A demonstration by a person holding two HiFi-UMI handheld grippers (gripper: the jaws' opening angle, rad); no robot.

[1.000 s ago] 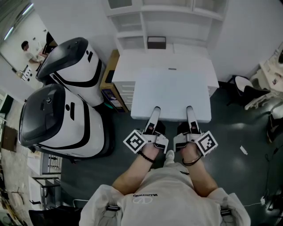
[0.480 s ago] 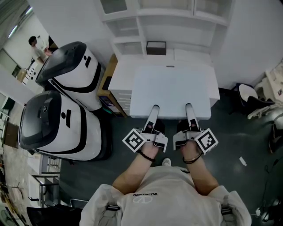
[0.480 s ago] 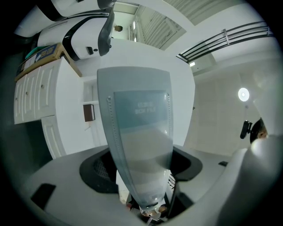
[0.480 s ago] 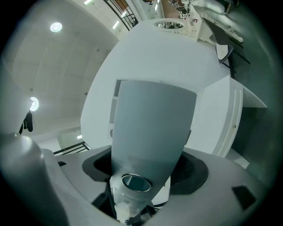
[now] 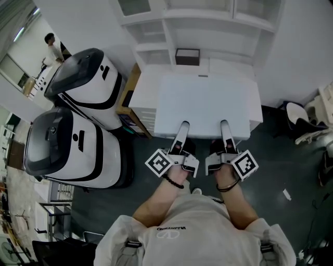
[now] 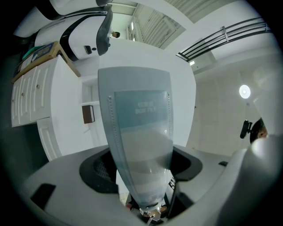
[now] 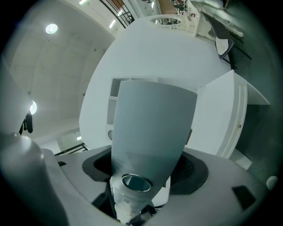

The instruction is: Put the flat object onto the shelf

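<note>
Grey on white at the claws: left gripper (image 5: 183, 136) and right gripper (image 5: 224, 134) side by side, both clamped on the near edge of the flat board (image 5: 208, 104), one finger of each lying on top. Same in the left gripper view (image 6: 139, 145) and right gripper view (image 7: 150, 132): broad grey jaw, pressed close, no gap seen.

Held out in front, roughly level, near end over dark floor, far end reaching toward the white cabinet (image 5: 143, 85) below the shelf (image 5: 208, 14). Not on the shelf yet.

Handling, judged only:
- Looks stiff, no sag visible despite the edge-only hold.
- Probably light for its spread, but long leverage from one edge, so likely to tip or twist.
- Smooth face, likely slippery under the pads.
- Best taken as now: near edge, two holds well apart, kept level.

Hard to make out:
- Lower fingers, hidden under the board.
- Thickness, not readable.
- Far edge, lost against the white cabinet top; cannot tell whether touching or above it.
- Small mark at that far edge, too small to name.
- Upper shelf bays cut off at the frame top; clearance unclear.
- Dark box (image 5: 187, 56) behind the board; gap to it unclear.

Off to the left, two white-and-black pods (image 5: 78, 119), well apart from the board.
</note>
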